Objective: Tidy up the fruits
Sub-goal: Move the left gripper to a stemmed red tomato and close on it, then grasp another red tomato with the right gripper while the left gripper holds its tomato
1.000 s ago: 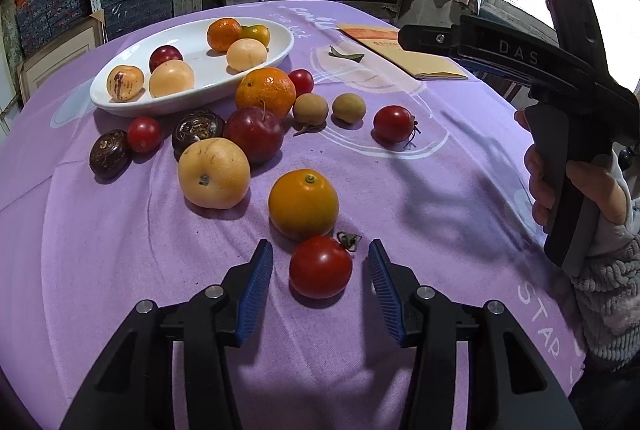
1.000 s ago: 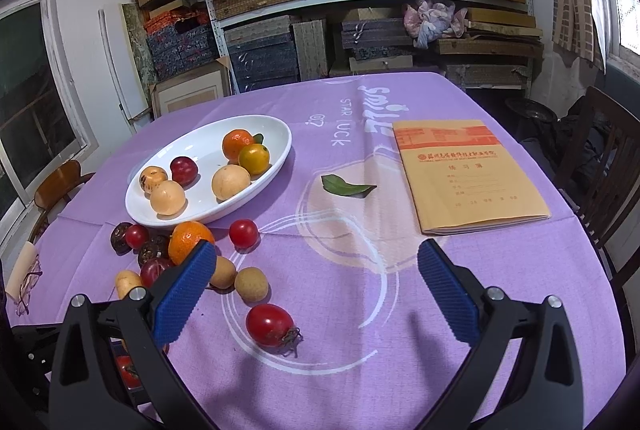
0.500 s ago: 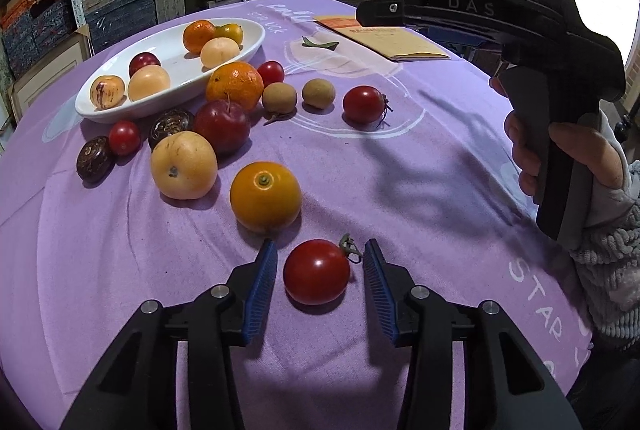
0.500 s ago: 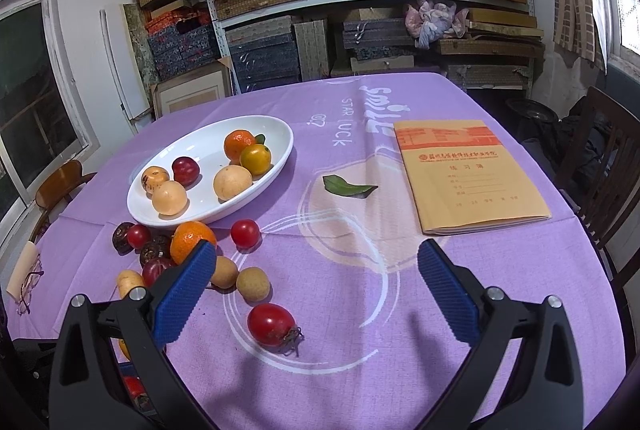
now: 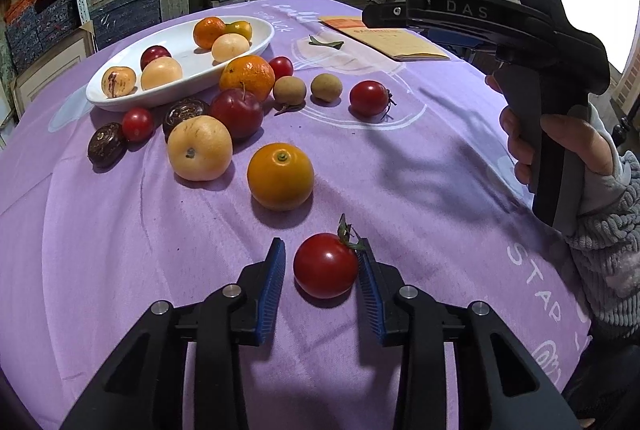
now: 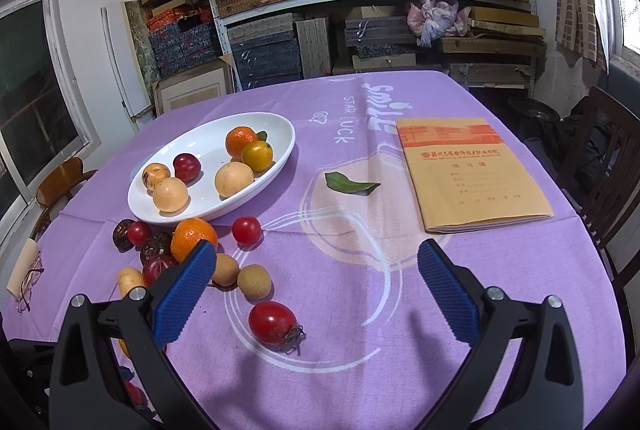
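Left gripper [image 5: 322, 268] low over the purple tablecloth [image 5: 120, 250], jaws closing around a red tomato [image 5: 325, 265]. The tomato sits on the cloth between the blue pads; the right pad touches its side by the green stem, the left pad stands just clear, so no clamp yet.

From that tomato, a smooth orange [image 5: 280, 176] lies at 11 o'clock, near. Further out at 11 o'clock, a pale round fruit [image 5: 199, 148], a dark red plum [image 5: 237, 112] and a rough-skinned orange [image 5: 247, 77] cluster together. A second tomato [image 5: 369, 98] lies at 12 o'clock, well apart, with two small brown fruits [image 5: 306, 88] just to its 9 o'clock.

White oval dish [image 5: 132, 98] at far 10 o'clock holds six fruits.

Right gripper [image 6: 316, 286] held in a hand [image 5: 560, 142] at the table's edge, jaws wide apart, nothing between them, hanging above the cloth. Through its camera: a green leaf [image 6: 350, 184] at 12 o'clock, a yellow exercise book [image 6: 472, 174] at 1 o'clock.
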Demonstrator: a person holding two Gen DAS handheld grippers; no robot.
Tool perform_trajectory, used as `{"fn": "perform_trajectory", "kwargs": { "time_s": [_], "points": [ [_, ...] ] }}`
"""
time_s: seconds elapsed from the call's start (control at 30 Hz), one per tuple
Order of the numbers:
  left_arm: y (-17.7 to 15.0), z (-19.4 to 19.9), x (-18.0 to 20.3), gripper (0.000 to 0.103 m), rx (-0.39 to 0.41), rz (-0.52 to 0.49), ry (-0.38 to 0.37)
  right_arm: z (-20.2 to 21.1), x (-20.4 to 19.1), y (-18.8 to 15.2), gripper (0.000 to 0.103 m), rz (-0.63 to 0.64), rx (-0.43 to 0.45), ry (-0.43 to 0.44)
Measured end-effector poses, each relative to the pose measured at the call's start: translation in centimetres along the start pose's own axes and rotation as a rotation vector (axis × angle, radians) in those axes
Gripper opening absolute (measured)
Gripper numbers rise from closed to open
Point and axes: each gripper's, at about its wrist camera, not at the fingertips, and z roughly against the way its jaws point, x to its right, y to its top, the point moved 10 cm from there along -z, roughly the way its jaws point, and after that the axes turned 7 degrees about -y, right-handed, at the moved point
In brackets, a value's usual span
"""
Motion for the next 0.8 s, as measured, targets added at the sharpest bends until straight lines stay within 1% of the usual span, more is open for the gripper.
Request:
{"fn": "perform_trajectory", "kwargs": {
  "time_s": [0.07, 0.23, 0.37, 0.43, 0.5, 0.6, 0.67, 0.73, 0.77, 0.8],
  "points": [
    [-0.1, 0.1, 0.0, 0.030, 0.001, -0.002, 0.000, 0.1, 0.1, 0.1, 0.099, -0.001, 0.002, -0.001],
    [-0.1, 0.4, 0.0, 0.029, 0.009, 0.009, -0.007, 0.1, 0.3, 0.2, 0.099, -0.004, 0.004, -0.004],
    [0.9, 1.8, -1.0, 0.029, 0.063, 0.021, 0.024, 0.2, 0.2, 0.1, 0.099, 0.003, 0.003, -0.002],
    [1.6, 2.7, -2.4, 0.029, 0.097, 0.042, 0.067, 0.4, 0.0, -0.1, 0.099, 0.024, -0.001, -0.003],
    [2.0, 3.4, -4.4, 0.029, 0.120, 0.085, 0.110, 0.6, -0.8, -0.6, 0.099, 0.075, -0.005, -0.005],
    [2.0, 4.2, -8.0, 0.029, 0.151, 0.184, 0.176, 0.7, -2.6, -1.9, 0.099, 0.169, -0.019, -0.012],
    [1.8, 4.6, -9.8, 0.029, 0.162, 0.239, 0.199, 0.2, -3.5, -2.8, 0.098, 0.221, -0.040, -0.024],
    [1.5, 4.9, -11.2, 0.029, 0.168, 0.278, 0.220, -0.6, -4.0, -3.7, 0.088, 0.253, -0.080, -0.024],
    [1.5, 5.0, -11.5, 0.029, 0.169, 0.287, 0.226, -1.2, -4.0, -4.1, 0.074, 0.254, -0.110, -0.020],
    [1.5, 5.1, -11.6, 0.029, 0.170, 0.292, 0.223, -1.6, -3.9, -4.5, 0.068, 0.247, -0.133, -0.014]
  ]
}}
